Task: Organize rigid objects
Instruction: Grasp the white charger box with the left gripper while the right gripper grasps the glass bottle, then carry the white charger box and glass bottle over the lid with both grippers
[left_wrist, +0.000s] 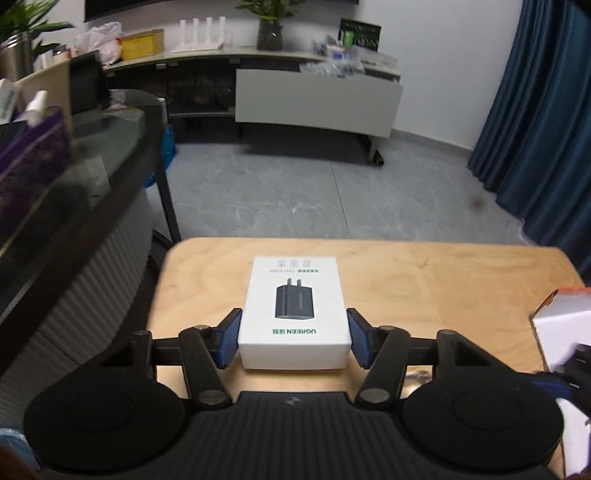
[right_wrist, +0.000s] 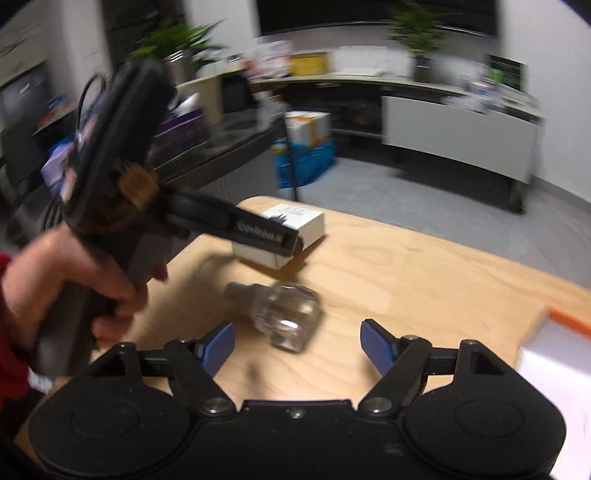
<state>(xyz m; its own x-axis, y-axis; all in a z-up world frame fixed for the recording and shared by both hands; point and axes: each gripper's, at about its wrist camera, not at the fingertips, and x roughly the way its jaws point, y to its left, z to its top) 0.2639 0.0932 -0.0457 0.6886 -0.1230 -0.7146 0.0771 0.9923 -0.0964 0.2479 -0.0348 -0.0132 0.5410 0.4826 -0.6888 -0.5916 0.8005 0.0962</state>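
Early in the sorting, by the look of it. Left claw (left_wrist: 294, 338) clamped on the white UGREEN charger box (left_wrist: 294, 314), low centre of the left wrist view, pads touching both sides, box apparently resting on the wooden surface (left_wrist: 424, 280). Right claw (right_wrist: 297, 345) spread apart, gripping nothing, just short of a clear glass bottle (right_wrist: 284, 314) lying on its side mid-frame. Orange-edged white box (right_wrist: 554, 354) at the right edge, untouched. Bottle and both boxes seemingly left to place
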